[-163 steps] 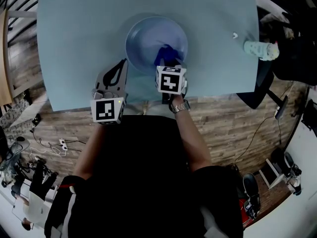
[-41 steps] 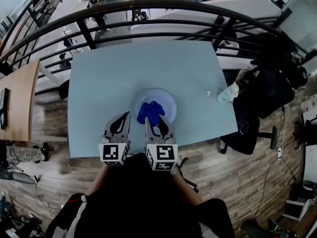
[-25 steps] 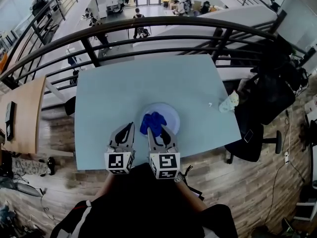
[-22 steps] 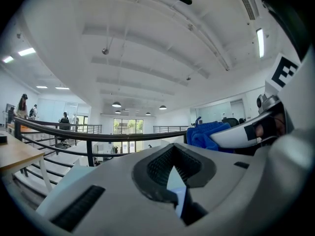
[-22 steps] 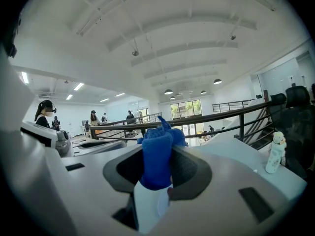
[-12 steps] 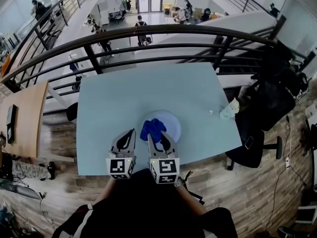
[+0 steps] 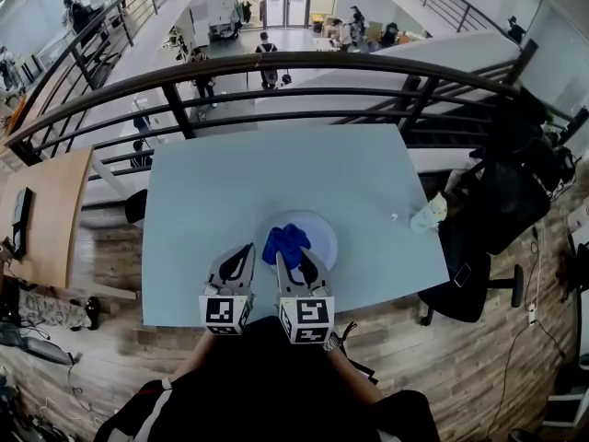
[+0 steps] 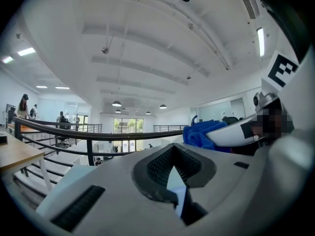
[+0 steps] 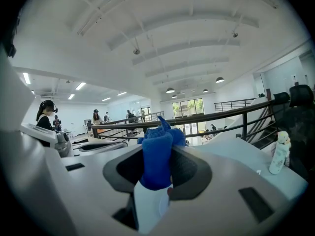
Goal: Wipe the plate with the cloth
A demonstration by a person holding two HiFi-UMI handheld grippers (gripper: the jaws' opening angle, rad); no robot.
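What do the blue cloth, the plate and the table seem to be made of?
Cloth: soft nubby fabric, matte blue, perhaps terry or microfibre; it bunches in folds.
Plate: pale, smooth, rigid; ceramic or plastic, I cannot tell which.
Table: flat, even pale-blue top, matte; possibly laminate or paint.

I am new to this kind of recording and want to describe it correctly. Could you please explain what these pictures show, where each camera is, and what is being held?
There is no robot here: a person holds a two-jaw gripper in each hand. The head view comes from a camera on the person's head, looking down at a pale blue table. The other two pictures come from cameras riding on the grippers, looking along their jaws. On the table is a round plate, with a small bottle near the right edge. The right gripper is shut on a blue cloth, which shows over the plate in the head view. The left gripper is shut and holds nothing.
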